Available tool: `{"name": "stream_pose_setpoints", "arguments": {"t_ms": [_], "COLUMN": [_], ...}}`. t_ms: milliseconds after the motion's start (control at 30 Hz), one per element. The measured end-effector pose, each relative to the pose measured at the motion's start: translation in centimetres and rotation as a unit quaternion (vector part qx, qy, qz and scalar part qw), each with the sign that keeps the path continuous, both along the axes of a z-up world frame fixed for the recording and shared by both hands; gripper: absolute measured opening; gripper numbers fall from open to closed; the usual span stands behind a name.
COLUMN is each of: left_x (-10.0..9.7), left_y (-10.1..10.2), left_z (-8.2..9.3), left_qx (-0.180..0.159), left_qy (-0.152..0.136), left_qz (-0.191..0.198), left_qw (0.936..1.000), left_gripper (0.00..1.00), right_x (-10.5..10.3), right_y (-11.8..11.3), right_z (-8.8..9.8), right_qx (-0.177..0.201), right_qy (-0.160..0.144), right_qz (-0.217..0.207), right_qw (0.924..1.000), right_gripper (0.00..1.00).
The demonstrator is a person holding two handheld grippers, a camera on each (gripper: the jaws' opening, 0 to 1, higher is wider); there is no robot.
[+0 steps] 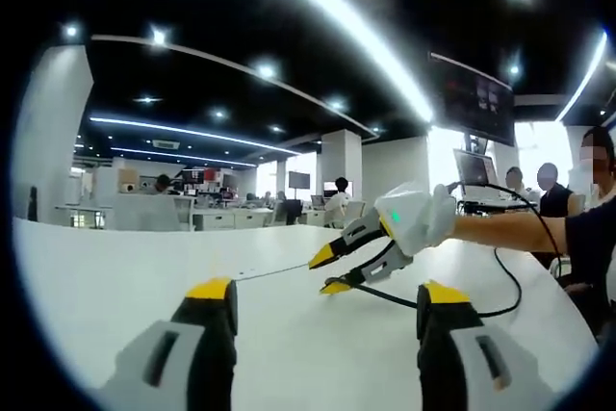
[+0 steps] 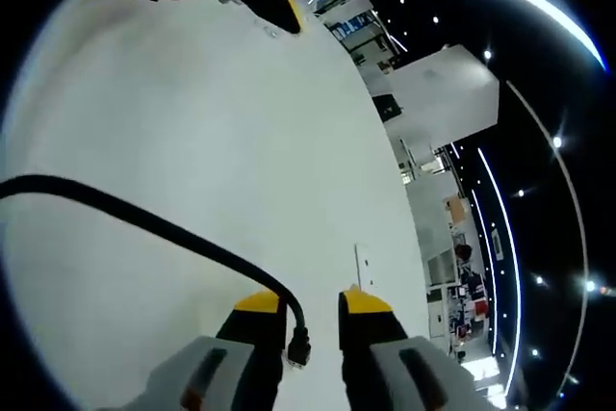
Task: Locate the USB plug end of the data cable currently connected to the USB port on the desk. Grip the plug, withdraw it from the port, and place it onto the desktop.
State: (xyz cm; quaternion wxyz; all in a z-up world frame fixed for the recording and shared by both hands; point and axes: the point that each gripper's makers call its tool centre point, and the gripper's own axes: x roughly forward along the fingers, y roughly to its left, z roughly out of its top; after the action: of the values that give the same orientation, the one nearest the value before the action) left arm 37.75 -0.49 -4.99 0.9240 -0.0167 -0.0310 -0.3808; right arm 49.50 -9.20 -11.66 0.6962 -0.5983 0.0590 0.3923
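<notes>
Now the plug is sitting between the right gripper's jaws.

Seen from the left gripper view, the left gripper [image 1: 325, 307] is hovering open over the white desk [image 1: 115, 276], while the right gripper [image 1: 329, 271] is reaching toward the cable [image 1: 500, 281]. Seen from the right gripper view, the plug [image 2: 299, 346] is pointing downward in the gap, jaws not yet pinching.

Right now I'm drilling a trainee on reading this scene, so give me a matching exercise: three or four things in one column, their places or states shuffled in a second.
Things:
1. plug
2. cable
3. right tool
4. desk

Places or states:
A. white and flat, under everything
B. between the tips of the right tool
C. jaws apart, just above the desk
D. black, trailing across the desk

Pairs: 1-B, 2-D, 3-C, 4-A
</notes>
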Motion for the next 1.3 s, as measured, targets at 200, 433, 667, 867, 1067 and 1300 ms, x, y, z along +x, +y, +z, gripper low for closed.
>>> {"name": "stream_pose_setpoints", "arguments": {"t_ms": [200, 433, 667, 867, 1067, 1300], "left_x": [-0.1, -0.1, -0.3, -0.5, -0.2, 0.4], "left_y": [-0.1, -0.1, -0.1, 0.2, 0.7, 1.5], "left_z": [-0.1, -0.1, -0.3, 0.3, 0.5, 0.6], "left_qx": [0.003, 0.003, 0.004, 0.0, -0.002, -0.002], "left_qy": [0.0, 0.0, 0.0, -0.007, -0.008, -0.006], "left_qz": [0.0, -0.001, -0.002, -0.001, 0.009, 0.034], "left_qw": [1.0, 1.0, 1.0, 1.0, 0.9999, 0.9994], "left_gripper": [0.76, 0.76, 0.76, 0.76, 0.76, 0.76], "right_x": [0.1, -0.1, -0.2, 0.2, -0.2, -0.3], "right_y": [-0.7, -1.3, -0.8, -0.4, -0.6, -0.8], "right_z": [0.2, -0.1, 0.1, 1.3, 1.4, 3.3], "right_qx": [-0.036, -0.082, -0.12, -0.129, -0.1, 0.019], "right_qy": [-0.004, 0.002, 0.018, 0.003, 0.014, 0.029], "right_qz": [-0.001, -0.001, 0.009, 0.008, 0.002, -0.018], "right_qw": [0.9993, 0.9966, 0.9926, 0.9916, 0.9949, 0.9992], "right_gripper": [0.25, 0.25, 0.23, 0.24, 0.26, 0.31]}}
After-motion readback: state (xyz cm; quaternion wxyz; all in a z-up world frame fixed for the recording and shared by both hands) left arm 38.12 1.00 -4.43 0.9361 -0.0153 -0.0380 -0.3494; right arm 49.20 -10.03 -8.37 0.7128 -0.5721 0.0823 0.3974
